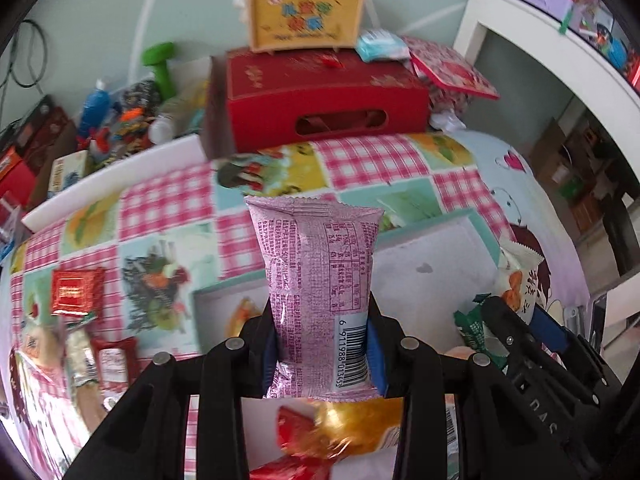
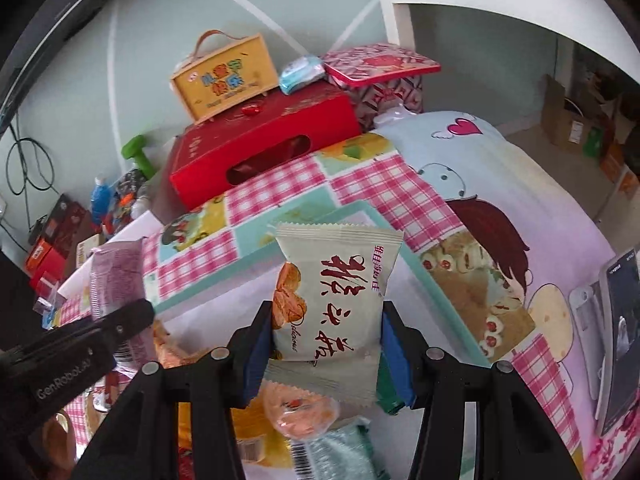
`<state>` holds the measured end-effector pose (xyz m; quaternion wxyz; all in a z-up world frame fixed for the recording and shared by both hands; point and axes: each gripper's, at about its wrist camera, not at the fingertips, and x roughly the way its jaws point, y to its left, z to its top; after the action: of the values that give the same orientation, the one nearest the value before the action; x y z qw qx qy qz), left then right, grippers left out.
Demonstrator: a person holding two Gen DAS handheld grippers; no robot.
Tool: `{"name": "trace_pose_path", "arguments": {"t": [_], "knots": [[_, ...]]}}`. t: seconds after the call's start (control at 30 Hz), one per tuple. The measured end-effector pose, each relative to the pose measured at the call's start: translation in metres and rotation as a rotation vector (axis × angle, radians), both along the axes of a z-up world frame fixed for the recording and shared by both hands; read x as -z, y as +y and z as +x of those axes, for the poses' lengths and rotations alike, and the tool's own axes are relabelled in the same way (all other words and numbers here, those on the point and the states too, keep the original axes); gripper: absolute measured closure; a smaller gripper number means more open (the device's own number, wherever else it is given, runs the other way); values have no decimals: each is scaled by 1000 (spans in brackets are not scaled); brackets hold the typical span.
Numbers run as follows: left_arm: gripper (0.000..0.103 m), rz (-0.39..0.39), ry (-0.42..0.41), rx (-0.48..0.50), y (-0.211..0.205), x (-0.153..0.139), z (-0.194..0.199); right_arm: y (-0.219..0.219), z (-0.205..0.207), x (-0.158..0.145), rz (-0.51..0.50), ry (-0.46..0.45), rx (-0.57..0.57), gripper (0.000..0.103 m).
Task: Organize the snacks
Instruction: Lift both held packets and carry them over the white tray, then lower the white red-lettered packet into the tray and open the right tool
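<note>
The white tray floor [image 1: 432, 276] is bare at two o'clock. A red box [image 1: 320, 96] blocks twelve o'clock; snacks [image 1: 80, 344] crowd eight o'clock.

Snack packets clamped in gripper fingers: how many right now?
2. The pink packet sits in the left gripper; the cream packet sits in the right gripper. Loose snacks below are not held.

1. Two grippers: the left gripper [image 1: 322, 354] and the right gripper [image 2: 326, 356].
2. One pink snack packet [image 1: 316, 280].
3. One cream snack packet [image 2: 334, 300].
4. One red gift box [image 1: 320, 108].
5. One yellow handled box [image 1: 306, 20].
6. One green dumbbell [image 1: 162, 66].
</note>
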<state>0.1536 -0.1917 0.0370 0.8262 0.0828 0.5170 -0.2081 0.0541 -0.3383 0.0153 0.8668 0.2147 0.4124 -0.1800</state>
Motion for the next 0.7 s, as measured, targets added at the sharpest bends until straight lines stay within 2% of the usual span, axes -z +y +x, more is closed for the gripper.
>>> {"name": "trace_pose_path", "arguments": {"t": [0.63, 0.7], "knots": [[64, 19, 56, 17, -36, 31, 11, -11, 9, 18, 3, 63, -2, 48], [61, 3, 73, 6, -33, 33, 11, -14, 9, 21, 17, 68, 1, 47]]}}
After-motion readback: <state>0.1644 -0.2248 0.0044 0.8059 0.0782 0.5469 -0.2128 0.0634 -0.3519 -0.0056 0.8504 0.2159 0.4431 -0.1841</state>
